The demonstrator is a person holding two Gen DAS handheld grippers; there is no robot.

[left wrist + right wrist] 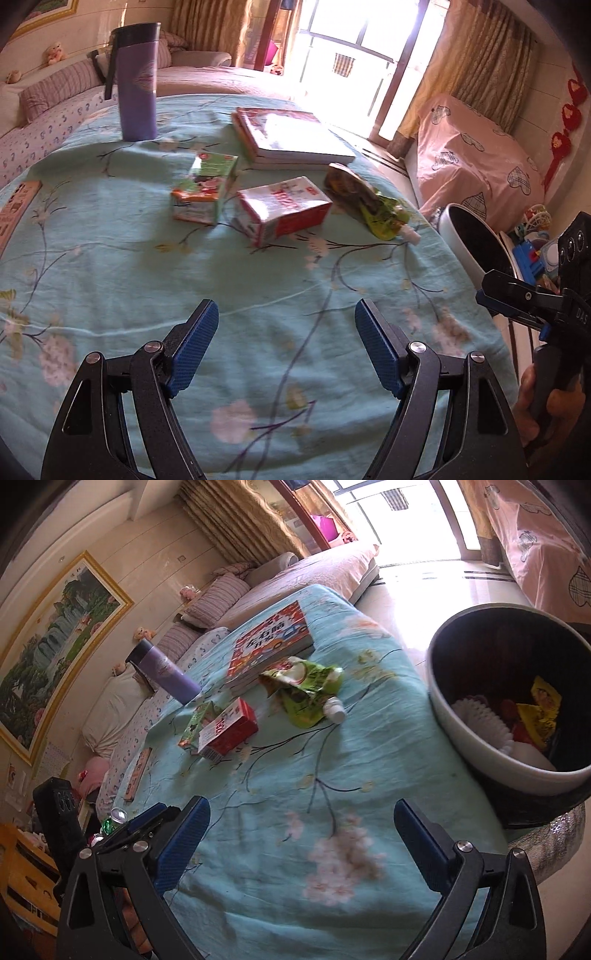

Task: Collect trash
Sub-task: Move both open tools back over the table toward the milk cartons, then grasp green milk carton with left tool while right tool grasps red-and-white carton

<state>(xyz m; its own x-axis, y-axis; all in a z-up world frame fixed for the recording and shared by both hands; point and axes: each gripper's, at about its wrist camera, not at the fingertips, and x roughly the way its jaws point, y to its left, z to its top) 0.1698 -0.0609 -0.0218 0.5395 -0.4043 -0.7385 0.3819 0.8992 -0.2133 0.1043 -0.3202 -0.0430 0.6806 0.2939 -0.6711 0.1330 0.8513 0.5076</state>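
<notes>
Left wrist view: the left gripper (286, 321) hovers with jaws spread and empty over the counter (110, 236), its teal floral cloth carrying a green carton (205, 188), a red carton (284, 208) and a green pouch (364, 201) near a purple tumbler (138, 81) and books (295, 136). Right wrist view: the right gripper (301, 825) is released wide and empty, and the bin (509, 709) beside the counter's edge holds what look like wrappers.

Matt cotton-like tablecloth (110, 229), glossy foil pouch (373, 206), cardboard carton (284, 208).
</notes>
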